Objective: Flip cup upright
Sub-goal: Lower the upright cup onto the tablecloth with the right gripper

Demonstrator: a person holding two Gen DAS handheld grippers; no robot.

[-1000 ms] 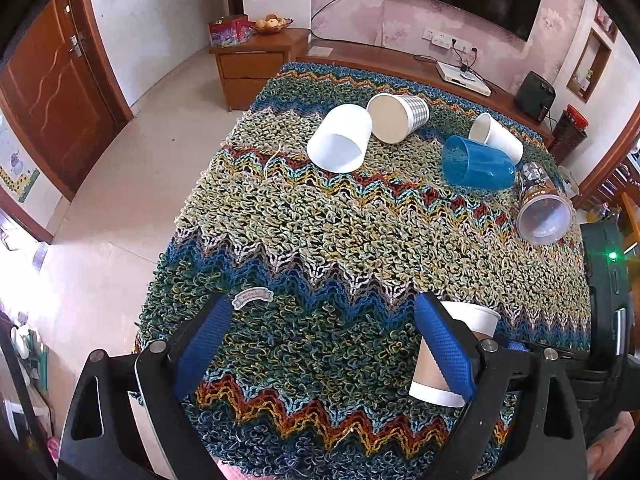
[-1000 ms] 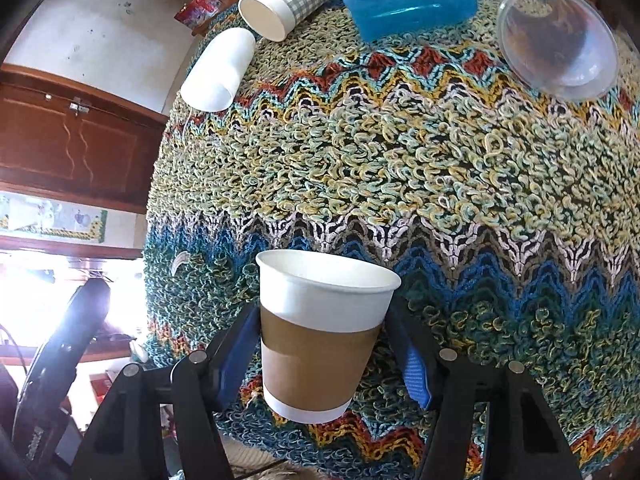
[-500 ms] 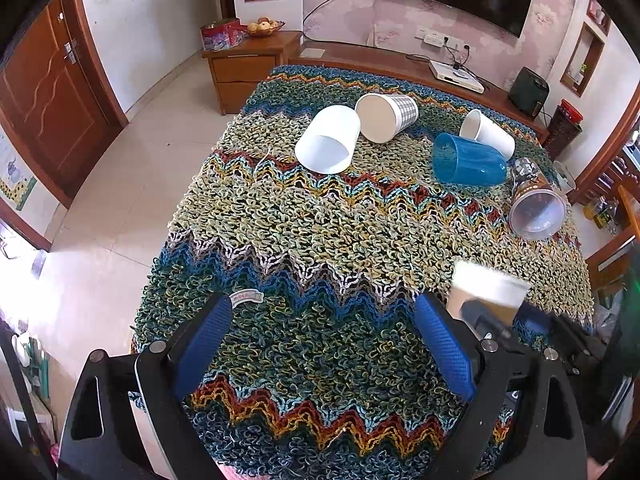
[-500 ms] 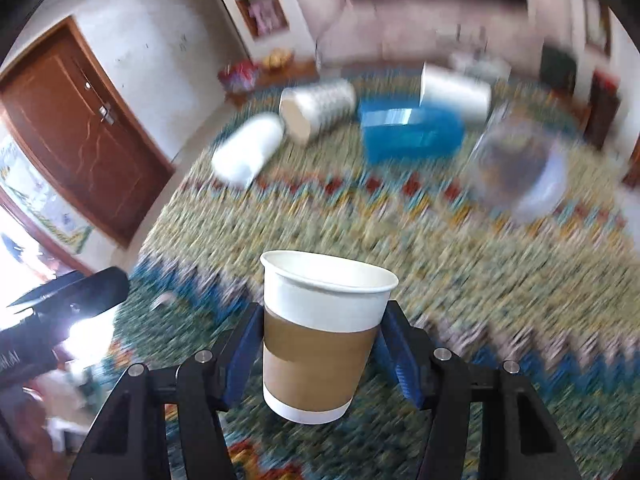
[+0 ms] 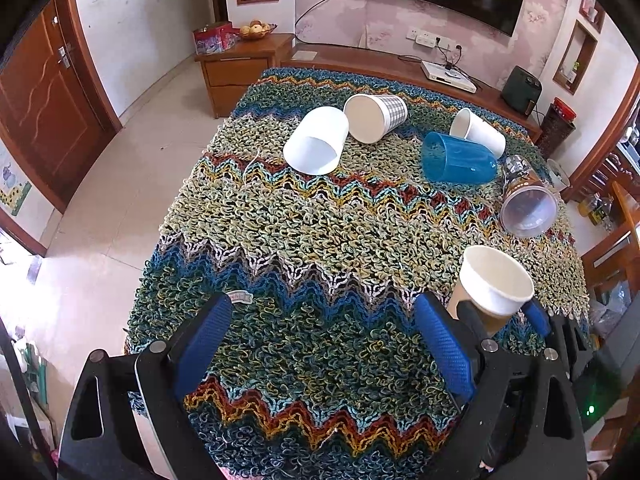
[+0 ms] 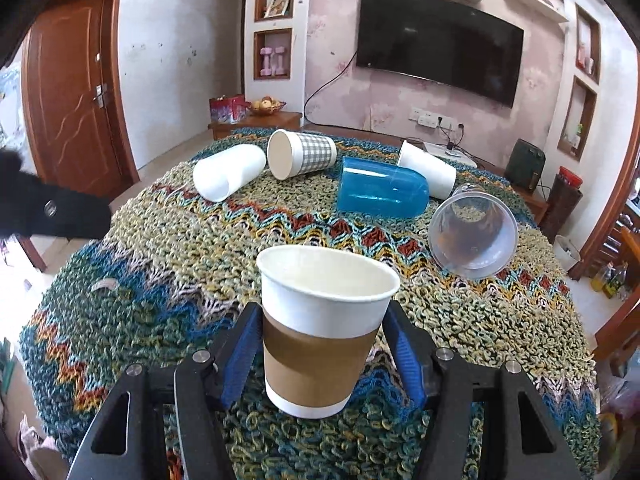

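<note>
"Why are your right tongs (image 6: 324,344) clamped around the middle of that cup (image 6: 320,336)?"

"I grip the paper cup on its brown sleeve, one blue pad on each side, because the wall looks stiffest there and the rim stays free. The mouth faces up, so I judge the turning itself is done. What I cannot tell is whether the base already sits on the knitted cloth (image 6: 200,240) covering the bench or hangs just above it."

"And your left tongs (image 5: 320,344)?"

"They stand wide apart with nothing between them, held over the near end of the bench, out of the way. This job looks like it needs only one hand."

"Why set the cup down at this near end?"

"The far end is crowded. A white cup (image 6: 228,174), a checked cup (image 6: 304,154), a blue cup (image 6: 380,194), another white cup (image 6: 428,170) and a clear cup (image 6: 474,232) all lie on their sides there, well apart from mine."

"Anything to watch?"

"The cloth is loopy and soft. I think a light cup may wobble on it, so I would let go gently and draw straight back."
</note>
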